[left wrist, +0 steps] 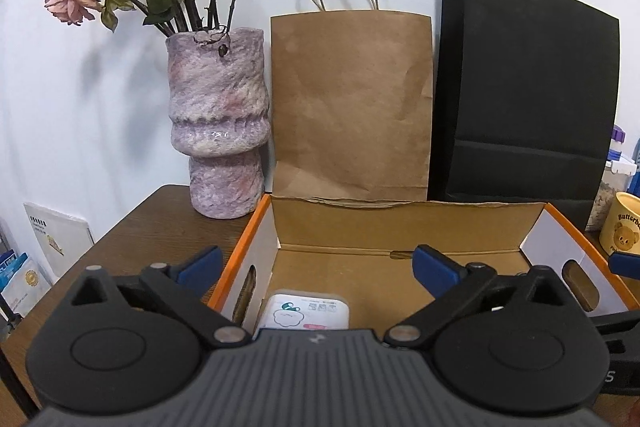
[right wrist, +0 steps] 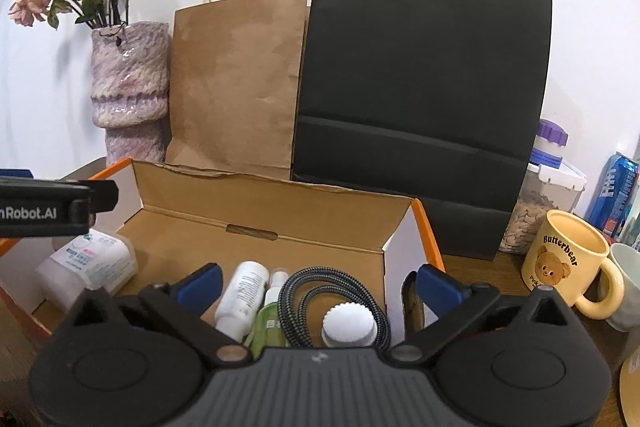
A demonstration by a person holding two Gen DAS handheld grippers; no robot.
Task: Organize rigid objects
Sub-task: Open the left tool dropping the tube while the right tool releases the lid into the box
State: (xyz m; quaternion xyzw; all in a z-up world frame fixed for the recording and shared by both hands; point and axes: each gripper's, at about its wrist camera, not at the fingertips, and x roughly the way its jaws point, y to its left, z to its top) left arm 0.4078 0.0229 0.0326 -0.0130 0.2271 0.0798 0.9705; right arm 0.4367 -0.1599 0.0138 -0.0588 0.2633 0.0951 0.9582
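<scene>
An open cardboard box [left wrist: 400, 215] with orange edges sits on the wooden table, and its back wall [right wrist: 260, 203] also shows in the right wrist view. Inside lie a white wipes pack [right wrist: 94, 263], the same wipes pack [left wrist: 306, 313] seen from the left, a white bottle [right wrist: 242, 293], a green spray bottle [right wrist: 270, 319], a braided cable [right wrist: 308, 287] and a white-capped jar [right wrist: 349, 325]. My left gripper [left wrist: 320, 267] hovers open over the box's left end, nothing between its blue fingers. My right gripper [right wrist: 320, 285] stands open above the bottles and cable, holding nothing.
A pink-purple vase [left wrist: 218, 119] with dried roses stands at the back left. A brown paper bag [left wrist: 352, 103] and a black paper bag [right wrist: 424, 91] lean on the wall behind the box. A yellow bear mug [right wrist: 568, 263], a food container [right wrist: 540, 195] and a blue can [right wrist: 618, 191] stand right.
</scene>
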